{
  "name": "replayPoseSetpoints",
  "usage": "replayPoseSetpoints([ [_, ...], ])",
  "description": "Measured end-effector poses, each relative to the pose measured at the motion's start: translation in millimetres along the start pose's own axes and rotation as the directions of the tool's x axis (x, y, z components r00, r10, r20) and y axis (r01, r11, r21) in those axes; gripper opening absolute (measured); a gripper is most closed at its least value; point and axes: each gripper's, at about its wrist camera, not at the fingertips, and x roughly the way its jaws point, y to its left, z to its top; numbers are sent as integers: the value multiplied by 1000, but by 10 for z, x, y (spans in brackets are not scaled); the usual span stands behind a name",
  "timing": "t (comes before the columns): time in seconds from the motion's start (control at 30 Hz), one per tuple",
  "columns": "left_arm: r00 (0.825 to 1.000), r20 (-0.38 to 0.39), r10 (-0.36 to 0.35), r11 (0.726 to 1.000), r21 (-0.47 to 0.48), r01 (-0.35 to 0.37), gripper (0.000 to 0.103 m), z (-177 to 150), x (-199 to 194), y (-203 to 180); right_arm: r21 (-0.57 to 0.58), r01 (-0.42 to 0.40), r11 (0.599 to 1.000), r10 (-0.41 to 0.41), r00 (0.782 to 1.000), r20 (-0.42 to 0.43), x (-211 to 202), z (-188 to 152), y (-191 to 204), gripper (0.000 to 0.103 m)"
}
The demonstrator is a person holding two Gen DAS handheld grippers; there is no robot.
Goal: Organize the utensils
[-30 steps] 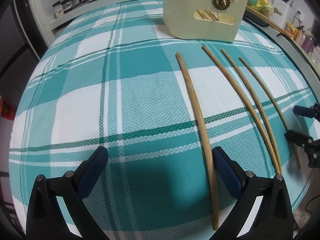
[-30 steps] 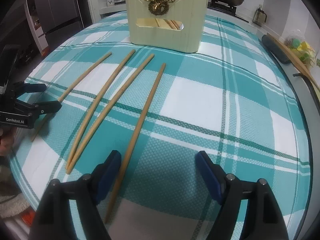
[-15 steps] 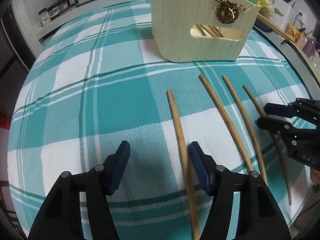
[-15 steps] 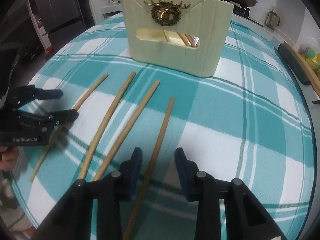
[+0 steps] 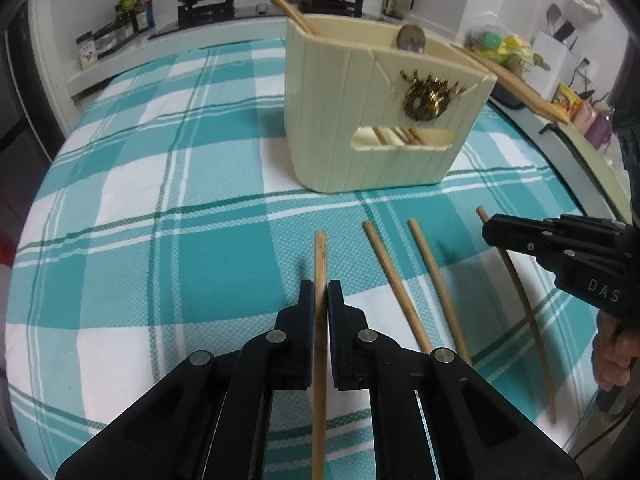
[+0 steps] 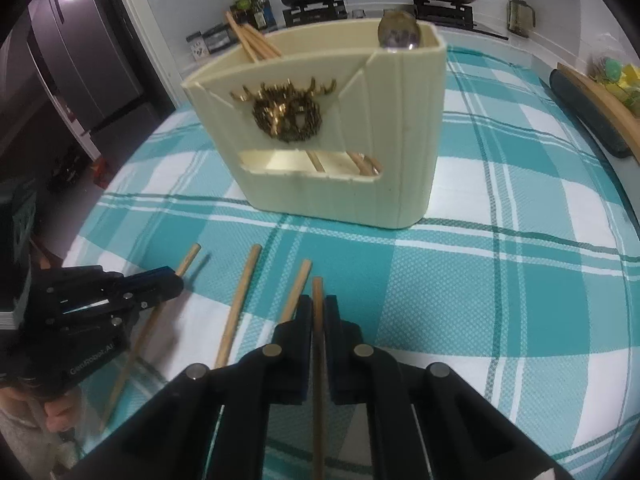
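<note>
Left wrist view shows a white knife block (image 5: 554,46) and small bottles (image 5: 596,120) on the counter to its right, which the other camera misses; right wrist view alone shows the dark refrigerator (image 6: 76,56) at its left. Four slim, light-brown wooden chopsticks lie on the teal plaid tablecloth (image 5: 160,208) in front of the cream utensil holder (image 5: 376,120), which bears a gold antlered ornament (image 5: 426,96) and already holds more chopsticks and a spoon (image 6: 398,34). Both pairs of jaws have just been closing. The left gripper (image 5: 321,300) is pinched on the leftmost chopstick (image 5: 320,256), whose tip juts past its blue pads; the right gripper (image 6: 317,312) is pinched on the rightmost chopstick (image 6: 317,290); the two middle chopsticks (image 5: 390,264) rest on the cloth between them, untouched.
</note>
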Motion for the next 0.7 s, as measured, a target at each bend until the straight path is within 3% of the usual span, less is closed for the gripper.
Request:
replayPoseSetpoints([
  [0.1,996,84,-25,1000,-14,26,5,16,-380,6,2,-34,999,33,997,65,-375,-9,45,6],
  [0.3,973,223,-61,997,-23,68,5,-57,-1102,22,-26,-60,998,64,978,201,-1123,-63,207,6],
  [0.7,917,389,-88,992,-46,114,5,-307,-1909,-82,-91,-43,995,77,910,408,-2069,-431,545,6],
])
